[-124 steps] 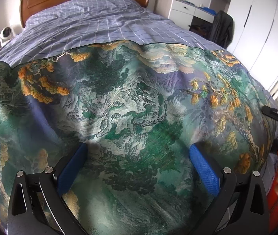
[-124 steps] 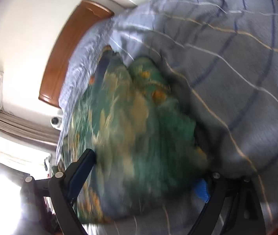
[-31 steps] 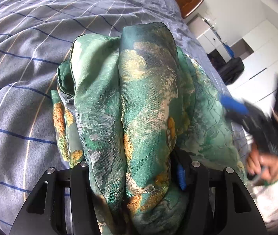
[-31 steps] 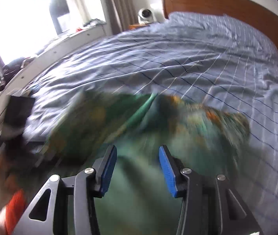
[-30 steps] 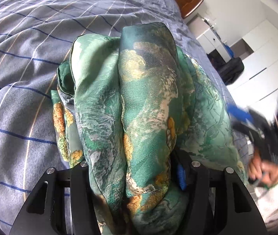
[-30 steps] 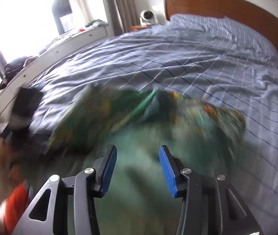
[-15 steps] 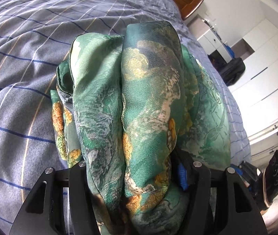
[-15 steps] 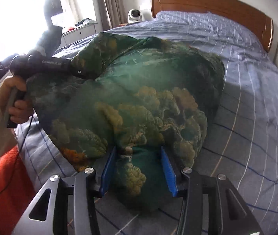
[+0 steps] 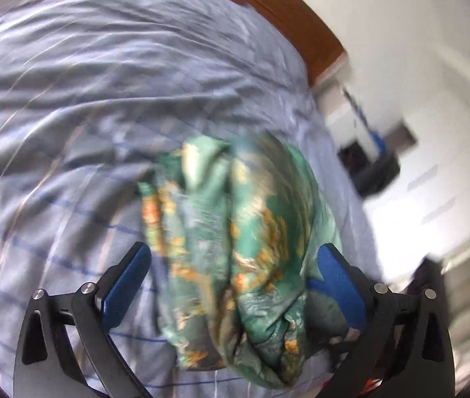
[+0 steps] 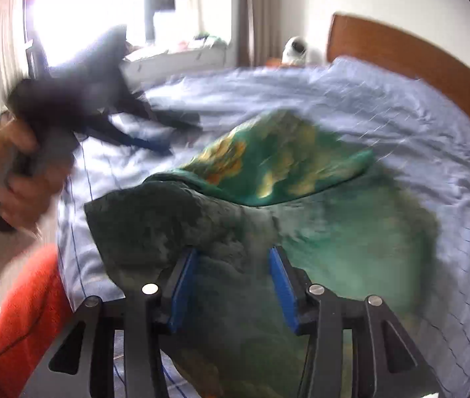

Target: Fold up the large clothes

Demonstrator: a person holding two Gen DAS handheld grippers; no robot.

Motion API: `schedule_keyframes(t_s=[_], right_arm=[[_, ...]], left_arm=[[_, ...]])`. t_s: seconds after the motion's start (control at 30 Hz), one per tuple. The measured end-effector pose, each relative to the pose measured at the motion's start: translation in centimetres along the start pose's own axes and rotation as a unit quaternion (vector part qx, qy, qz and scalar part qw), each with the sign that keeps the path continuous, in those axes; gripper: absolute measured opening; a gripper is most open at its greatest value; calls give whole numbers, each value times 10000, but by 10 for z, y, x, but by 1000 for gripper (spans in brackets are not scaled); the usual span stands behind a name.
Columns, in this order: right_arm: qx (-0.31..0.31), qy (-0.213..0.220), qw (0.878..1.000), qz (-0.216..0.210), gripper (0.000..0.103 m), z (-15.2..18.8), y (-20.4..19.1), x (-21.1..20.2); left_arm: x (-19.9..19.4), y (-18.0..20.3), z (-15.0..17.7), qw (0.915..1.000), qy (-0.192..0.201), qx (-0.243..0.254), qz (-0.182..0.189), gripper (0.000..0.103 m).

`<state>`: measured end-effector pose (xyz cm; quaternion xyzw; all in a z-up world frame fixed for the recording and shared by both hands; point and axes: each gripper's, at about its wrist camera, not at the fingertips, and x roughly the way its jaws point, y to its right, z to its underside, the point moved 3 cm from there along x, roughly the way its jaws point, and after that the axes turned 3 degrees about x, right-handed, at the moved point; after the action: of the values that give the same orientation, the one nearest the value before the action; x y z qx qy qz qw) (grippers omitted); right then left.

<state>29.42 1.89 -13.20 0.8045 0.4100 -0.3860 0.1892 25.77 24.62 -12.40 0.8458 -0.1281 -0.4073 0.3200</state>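
Looking along my left gripper (image 9: 235,262), I see its blue pads (image 9: 125,278) spread wide apart, the bunched green patterned garment (image 9: 235,242) lying between them on the blue checked bedspread (image 9: 79,106); the picture is blurred, and the cloth seems free of the left pad. A wooden headboard (image 9: 288,23) runs behind.

From the right wrist, my right gripper (image 10: 233,275) has its pads a little apart with a dark fold of the garment (image 10: 268,199) between them; whether they pinch it I cannot tell. The left gripper (image 10: 155,132) hovers blurred above the bedspread (image 10: 400,112), held by my left hand (image 10: 19,169).
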Motion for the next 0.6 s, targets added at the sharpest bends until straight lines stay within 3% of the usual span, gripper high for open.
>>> schedule_keyframes(t_s=[0.1,0.17,0.3,0.43,0.53,0.6], right_arm=[[-150,-125,9996,201,48,5,-8,17],[-149,-107,9994,299,48,6,-11,20],[-132,-98,9992,365,48,7,-15,19],[-117,-84,9992,369,48,7,-14,19],[-88,-52,9990,432,48,9,-18,22],[-106,-46,9987,493,48,9,-19,24]], left_arm=[[14,-36,13,9985,-203,-500,77,101],[31,-44,20,9961,-374,-697,386,101],[65,-41,24,9888,-608,-796,1109,102],[85,-41,18,9838,-737,-933,1345,103],[102,-19,9,9887,-961,-625,964,103],[122,4,6,9911,-1312,112,181,103]])
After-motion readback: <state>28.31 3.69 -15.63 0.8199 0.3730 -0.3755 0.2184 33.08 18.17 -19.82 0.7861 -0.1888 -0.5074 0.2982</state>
